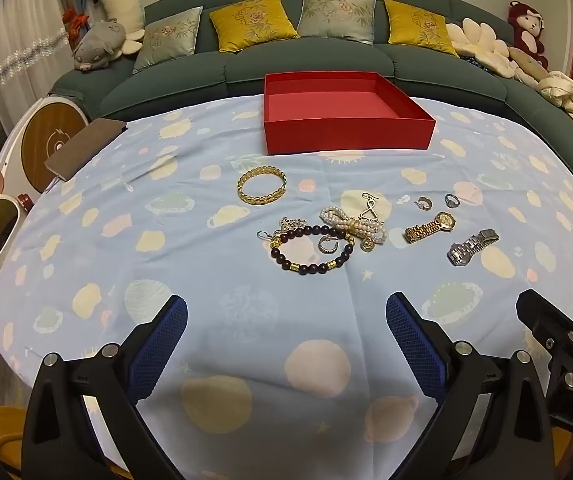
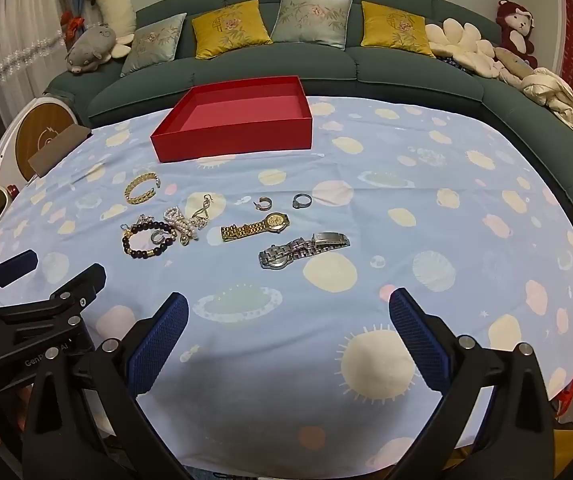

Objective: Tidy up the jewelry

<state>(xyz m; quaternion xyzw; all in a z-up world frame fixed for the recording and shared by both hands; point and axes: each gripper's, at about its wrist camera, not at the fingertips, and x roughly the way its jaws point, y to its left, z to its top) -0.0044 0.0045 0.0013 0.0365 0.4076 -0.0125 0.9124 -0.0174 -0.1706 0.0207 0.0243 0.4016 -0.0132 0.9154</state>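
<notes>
1. A long green sofa curves behind everything, lined with yellow and grey cushions and soft toys at both ends.
2. In front of it the surface is covered by a pale blue cloth printed with planets and suns.
3. A shallow red box sits open at the far edge of the cloth, nothing inside it that I can see.
4. The left gripper hangs over the near edge, tilted down, its blue-padded jaws spread wide and grasping nothing.
5. The right gripper hangs beside it in the same way, jaws released, with only cloth between them.
6. The jewelry lies loose in the middle of the cloth, between the box and the grippers.
7. A silver watch lies nearest the right gripper, with a gold watch just beyond it.
8. A dark bead bracelet lies left of the watches, ringing a small silver ring.
9. A pearl strand is bunched up touching the beads.
10. A gold bangle sits apart, closest to the box.
11. A small hoop earring and a ring lie beyond the gold watch.
</notes>
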